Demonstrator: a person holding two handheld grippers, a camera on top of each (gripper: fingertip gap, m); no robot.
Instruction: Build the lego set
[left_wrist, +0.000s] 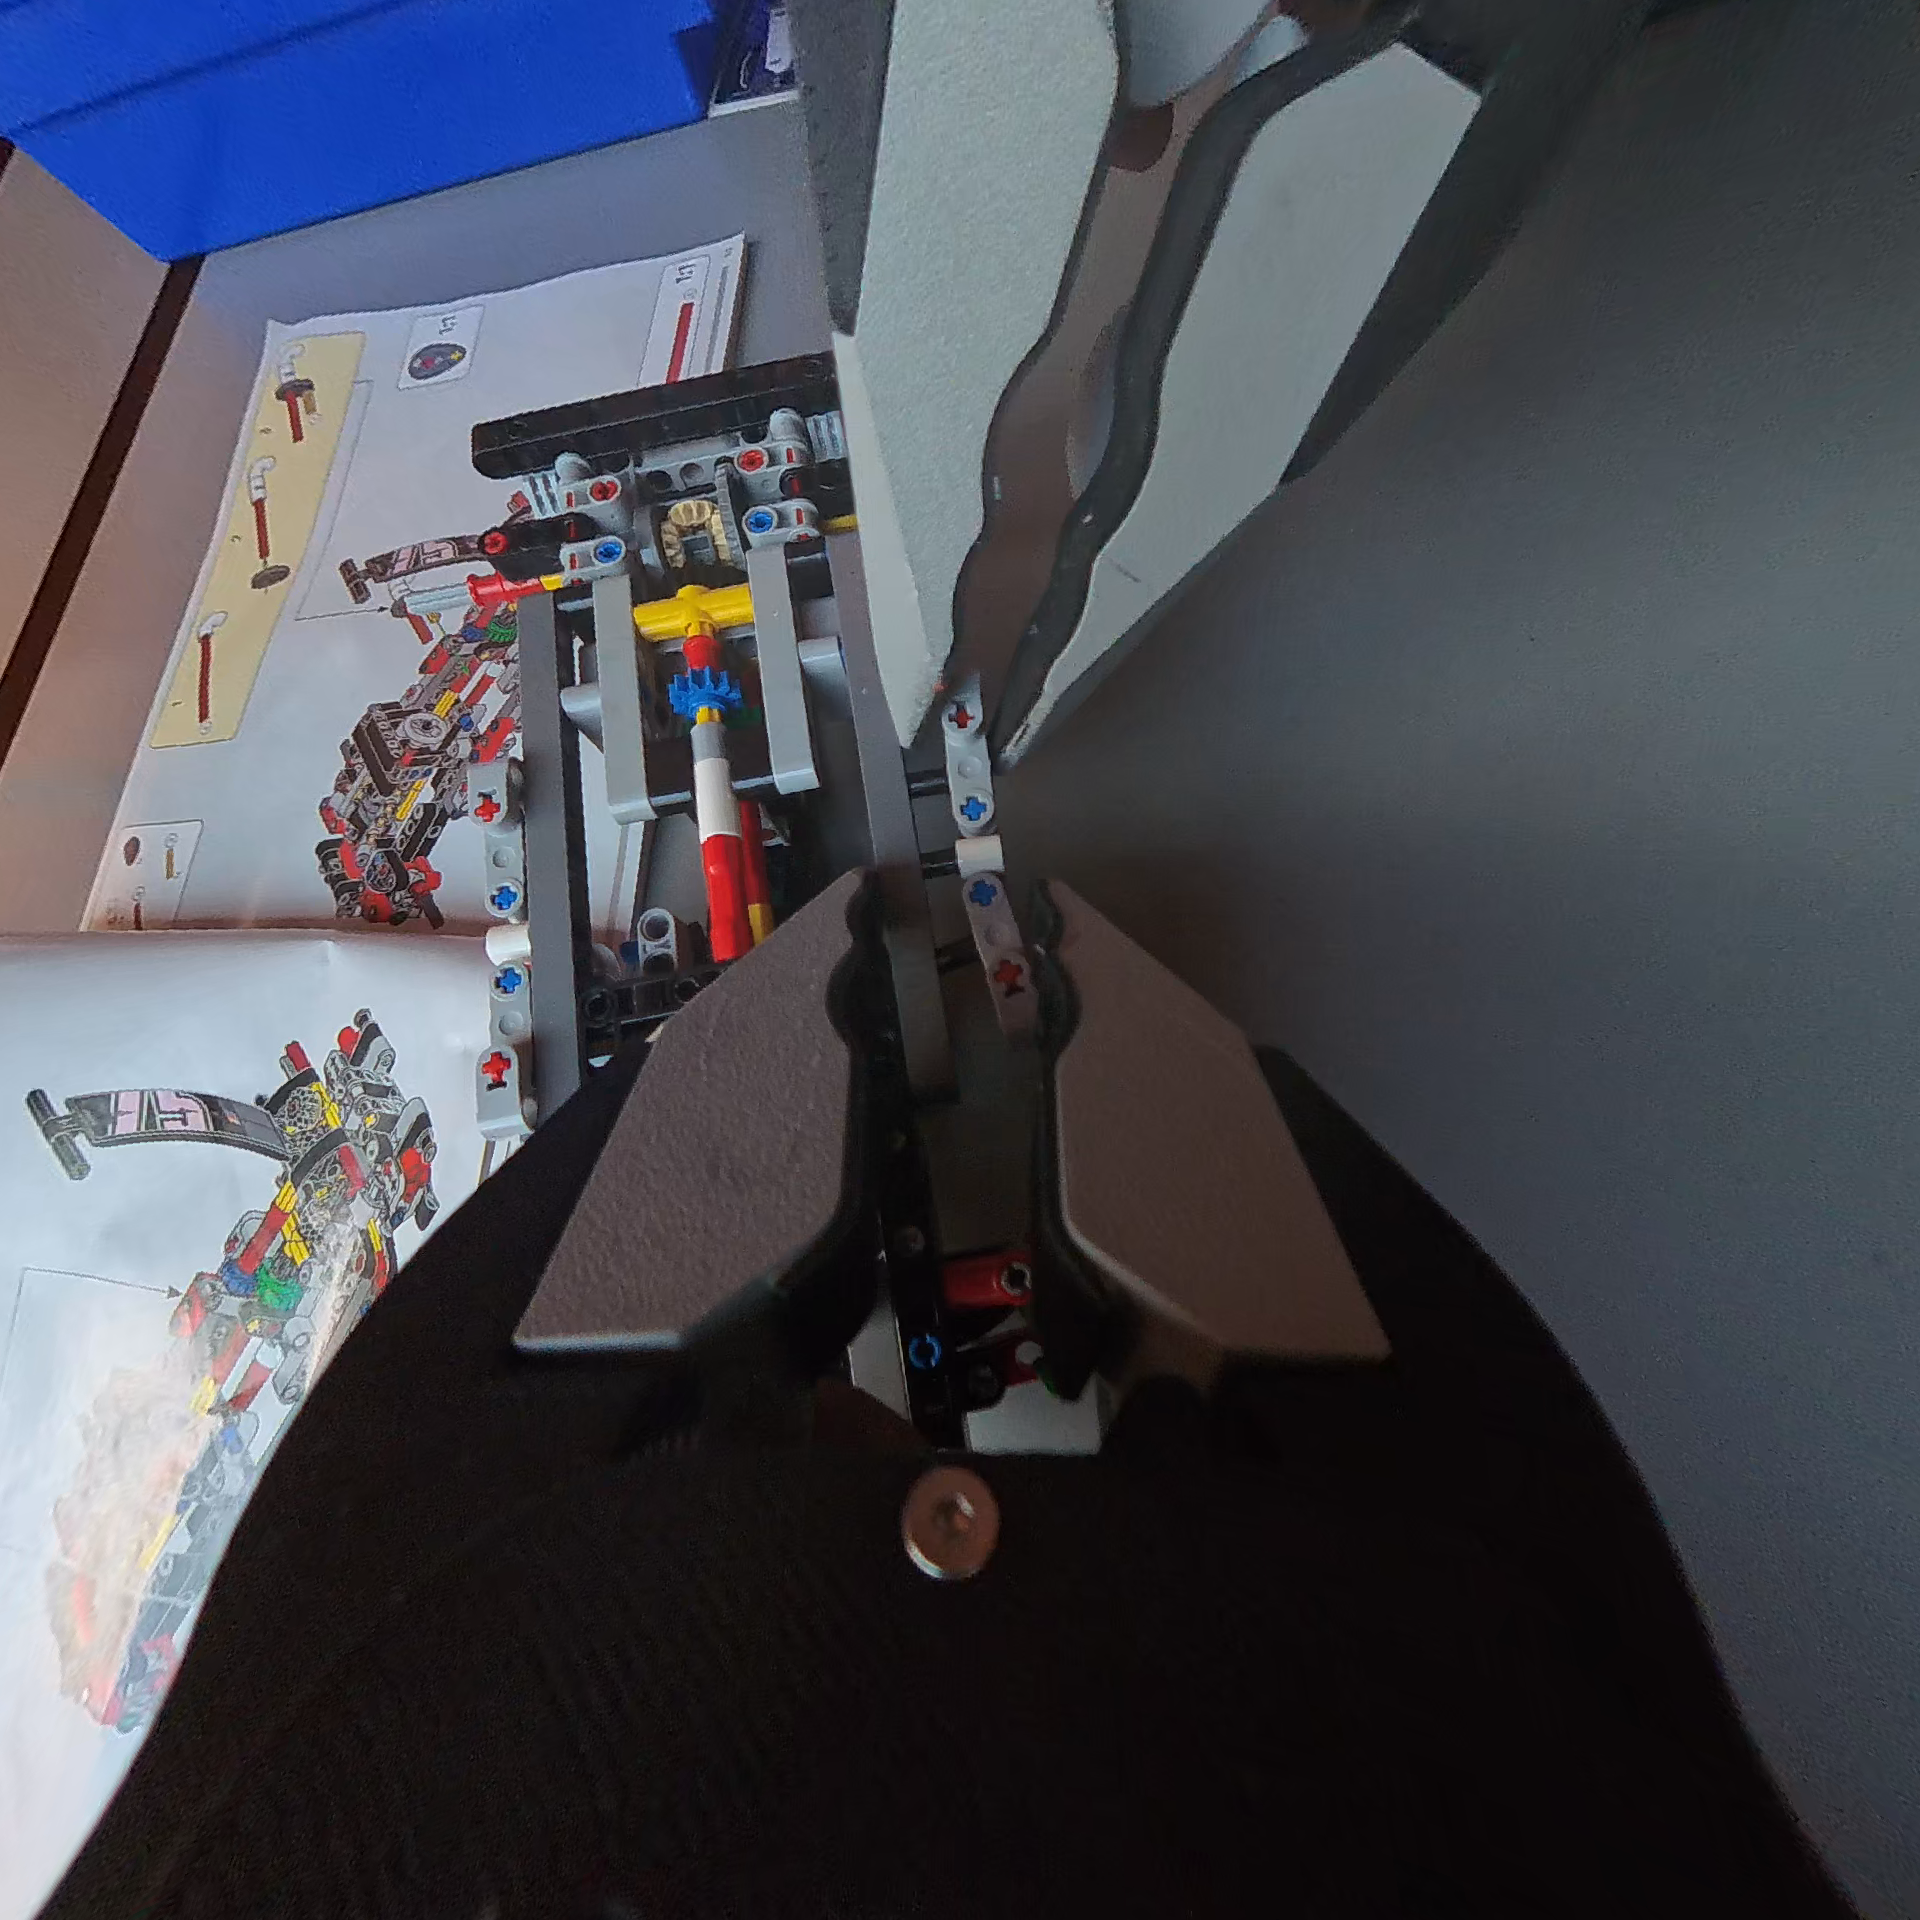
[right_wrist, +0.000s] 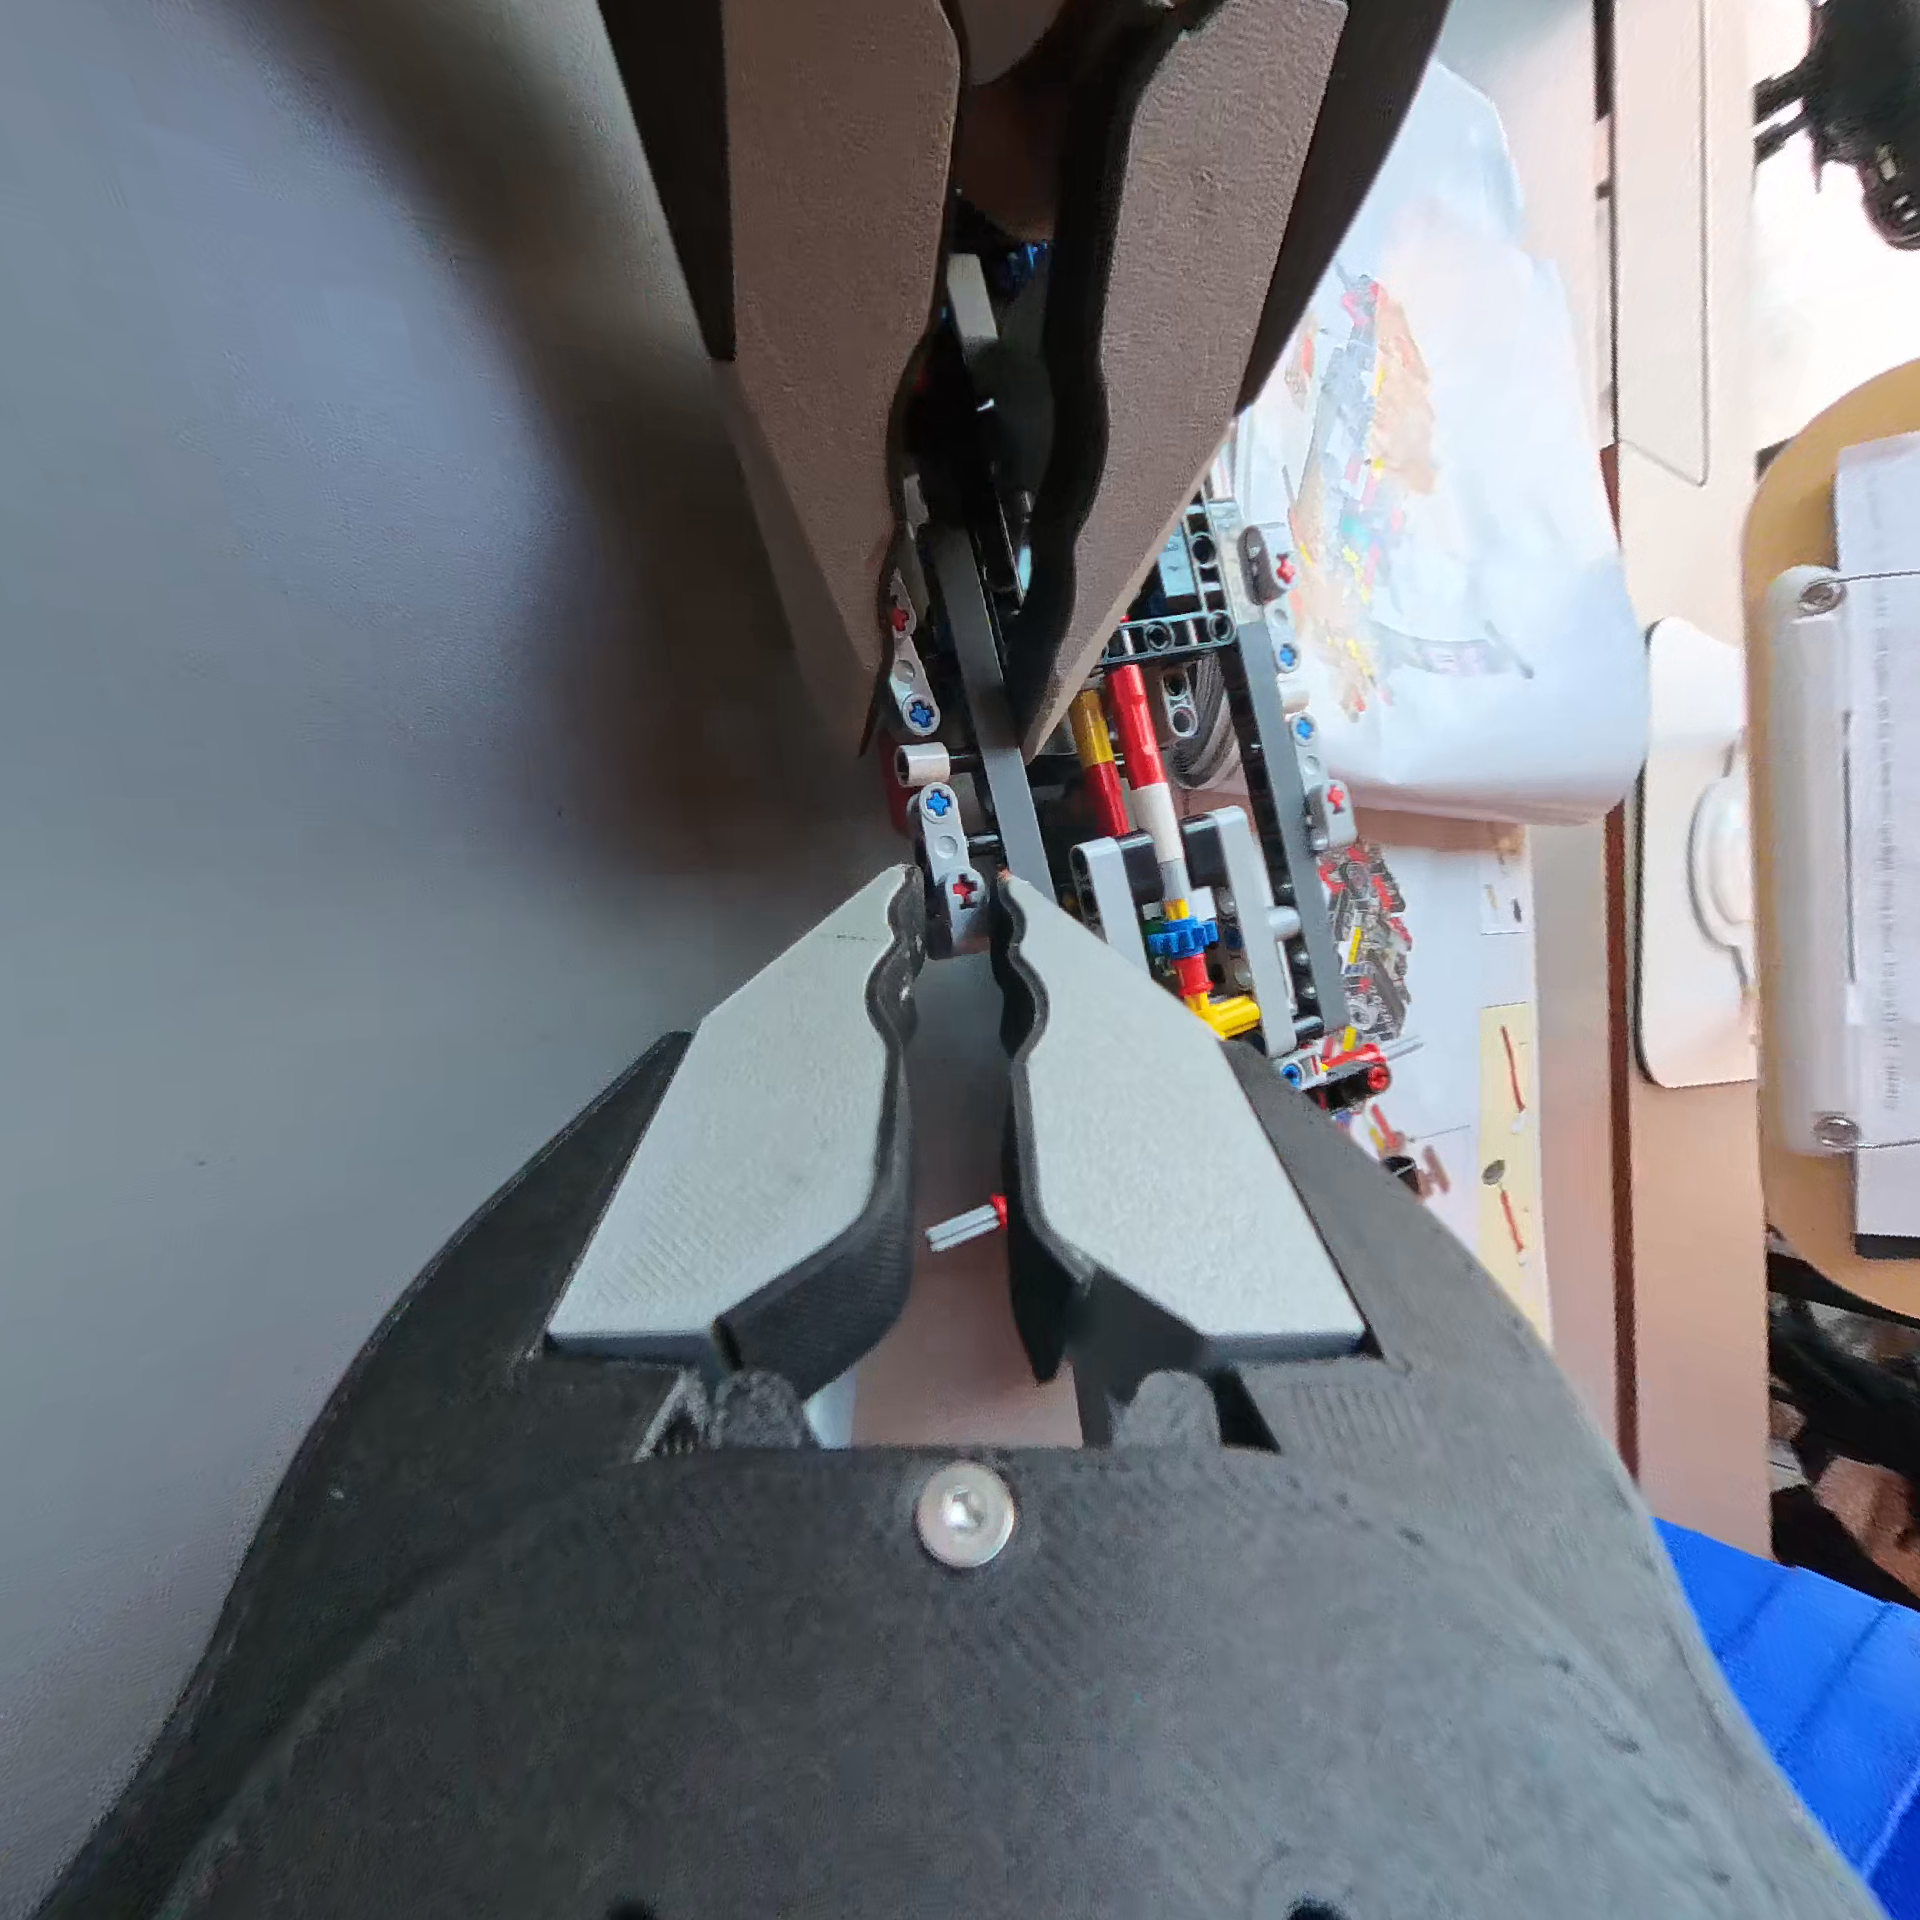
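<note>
**Two jaws on one side of the brick frame**

Two grippers meet nose to nose on the same long side of a brick model (left_wrist: 686, 665), a grey and black frame with a red, white and yellow shaft down its middle. The model's long axis runs from the lower centre toward the upper centre of both views, along the fingers of each gripper.

The left gripper (left_wrist: 951, 935) is clamped on the dark grey side beam (left_wrist: 878, 790) together with a light grey link (left_wrist: 1003, 961) that hangs on its outer face; both pads press, one on each side. The right gripper (right_wrist: 961, 909) comes from the opposite end. Its jaws are closed on the end of a second light grey link (right_wrist: 951, 868), the one with a red cross hole, just beside the same beam. The two gripped links lie in one line, with a small white bush (left_wrist: 979, 854) between them.

An open instruction booklet (left_wrist: 312, 582) lies on the desk (left_wrist: 1507, 727) under and beside the model, at the left of the left wrist view. A blue box (left_wrist: 343, 104) stands at the upper left.
</note>
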